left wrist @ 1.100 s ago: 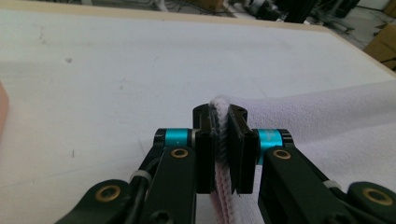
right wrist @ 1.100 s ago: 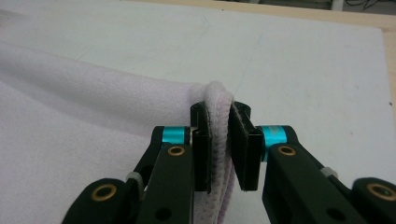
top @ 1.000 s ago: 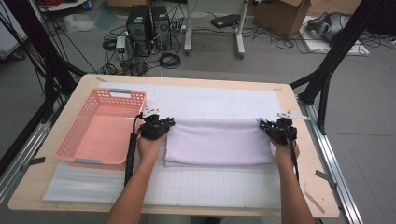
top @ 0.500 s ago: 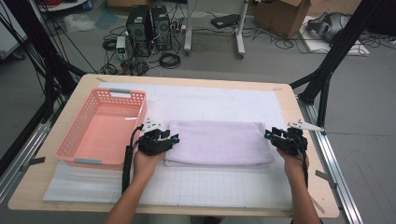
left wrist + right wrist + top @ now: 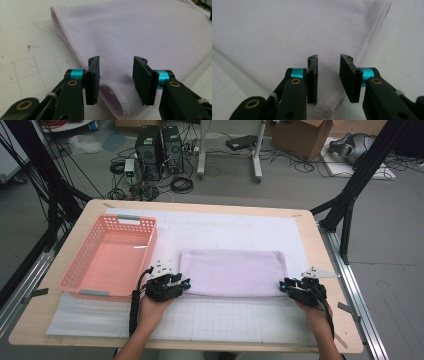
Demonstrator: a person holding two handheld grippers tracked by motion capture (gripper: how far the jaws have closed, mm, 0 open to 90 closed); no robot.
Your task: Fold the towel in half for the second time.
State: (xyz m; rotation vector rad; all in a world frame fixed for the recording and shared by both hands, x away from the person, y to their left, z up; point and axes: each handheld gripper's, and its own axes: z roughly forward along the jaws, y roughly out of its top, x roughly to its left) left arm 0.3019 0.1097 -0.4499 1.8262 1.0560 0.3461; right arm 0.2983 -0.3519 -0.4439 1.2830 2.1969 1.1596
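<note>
A pale lilac towel (image 5: 232, 272), folded into a wide rectangle, lies flat on the white gridded mat (image 5: 225, 320). My left gripper (image 5: 184, 283) sits at the towel's near left corner, jaws open. In the left gripper view the towel's folded corner (image 5: 117, 100) lies between the parted jaws of my left gripper (image 5: 116, 75). My right gripper (image 5: 285, 287) rests at the near right corner, also open. In the right gripper view the towel's stitched hem (image 5: 367, 47) runs past my right gripper (image 5: 328, 72), and cloth lies between its jaws.
A pink plastic basket (image 5: 80, 275) stands empty on the left of the wooden table (image 5: 320, 250). Black frame legs (image 5: 350, 205) rise at the right. Computers and cables (image 5: 160, 150) sit on the floor beyond the far edge.
Both grippers have drawn back toward the near edge of the towel, from its far side to its near corners. The towel now lies folded and flat.
</note>
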